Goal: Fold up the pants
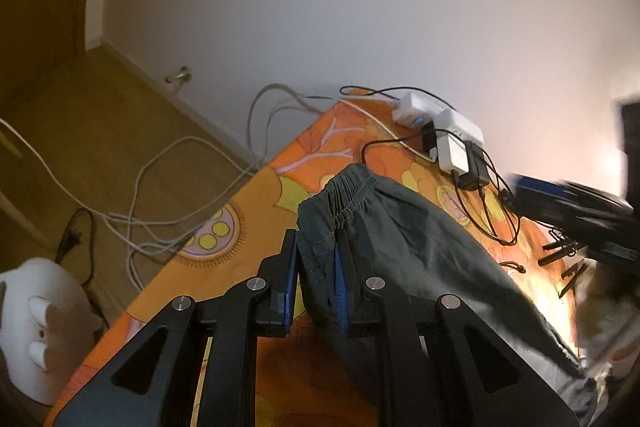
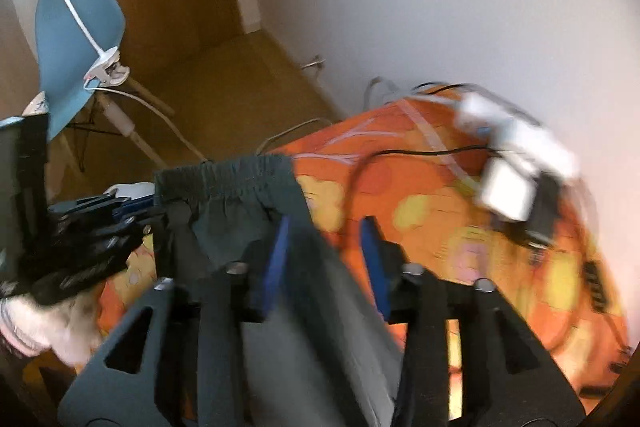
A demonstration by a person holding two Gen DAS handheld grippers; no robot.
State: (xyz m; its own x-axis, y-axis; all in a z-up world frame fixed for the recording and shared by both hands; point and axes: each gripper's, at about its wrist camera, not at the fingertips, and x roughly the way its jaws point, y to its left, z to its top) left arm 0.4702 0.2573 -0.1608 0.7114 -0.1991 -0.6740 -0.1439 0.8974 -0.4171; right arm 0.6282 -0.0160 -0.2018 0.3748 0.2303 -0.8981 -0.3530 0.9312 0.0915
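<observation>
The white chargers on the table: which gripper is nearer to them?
Right. The right gripper hovers just short of the chargers; the left gripper sits farther back, clamping the pants.

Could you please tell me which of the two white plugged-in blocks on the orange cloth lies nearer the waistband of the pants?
The square white charger, at the near end of the long white power strip, lies nearer the pants; the strip runs along the wall behind it.
</observation>
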